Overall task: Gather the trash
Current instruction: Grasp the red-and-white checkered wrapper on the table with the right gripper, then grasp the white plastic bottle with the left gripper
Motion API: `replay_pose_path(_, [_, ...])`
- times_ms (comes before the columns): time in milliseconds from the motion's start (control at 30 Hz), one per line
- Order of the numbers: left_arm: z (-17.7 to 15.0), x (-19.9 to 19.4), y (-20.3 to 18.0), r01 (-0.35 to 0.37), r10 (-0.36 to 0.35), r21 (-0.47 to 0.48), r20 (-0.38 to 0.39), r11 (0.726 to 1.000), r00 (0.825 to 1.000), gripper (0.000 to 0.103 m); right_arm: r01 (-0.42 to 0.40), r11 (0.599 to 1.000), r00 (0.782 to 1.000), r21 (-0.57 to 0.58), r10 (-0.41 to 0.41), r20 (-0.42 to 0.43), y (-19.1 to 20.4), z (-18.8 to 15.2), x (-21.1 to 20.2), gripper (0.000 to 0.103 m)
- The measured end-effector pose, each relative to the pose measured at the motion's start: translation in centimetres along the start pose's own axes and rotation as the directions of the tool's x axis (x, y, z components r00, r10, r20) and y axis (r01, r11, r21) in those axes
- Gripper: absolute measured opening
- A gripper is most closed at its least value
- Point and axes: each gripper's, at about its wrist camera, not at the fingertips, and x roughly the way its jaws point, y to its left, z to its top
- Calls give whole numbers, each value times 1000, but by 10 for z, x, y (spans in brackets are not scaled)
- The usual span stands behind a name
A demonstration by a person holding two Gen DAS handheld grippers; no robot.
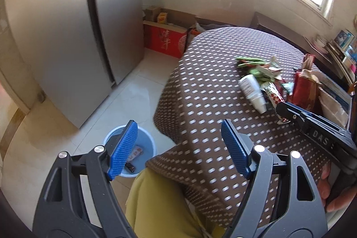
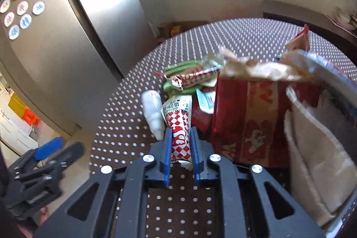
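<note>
My right gripper (image 2: 180,133) is shut on a red-and-white checked snack wrapper (image 2: 178,124) at the near edge of a trash pile on the round table (image 2: 245,37). The pile holds a white plastic bottle (image 2: 152,115), green wrappers (image 2: 180,67) and more checked wrappers (image 2: 196,76). In the left wrist view the pile (image 1: 261,73) and bottle (image 1: 253,93) lie at right, with the right gripper (image 1: 279,108) reaching in. My left gripper (image 1: 178,137) is open and empty, held above the table's edge, over a blue bin (image 1: 146,144) on the floor that holds a few wrappers (image 1: 135,154).
A red paper bag (image 2: 256,117) and beige padded envelopes (image 2: 316,162) stand right of the pile. A tall grey fridge (image 1: 67,37) stands at left. Cardboard boxes and a red box (image 1: 165,38) sit in the corner under the window. Yellow-green trousers (image 1: 156,204) show below the tablecloth.
</note>
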Motion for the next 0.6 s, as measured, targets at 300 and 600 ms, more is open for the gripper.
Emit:
replay_pose_path(300, [24, 23, -53, 86, -85, 71, -23, 994, 996, 76, 9, 999, 986, 38, -15, 168, -25, 27, -57, 16])
replay_pose_path(600, [41, 61, -82, 139, -135, 72, -68, 988, 989, 32, 58, 995, 980, 77, -72, 184, -48, 24, -73, 16])
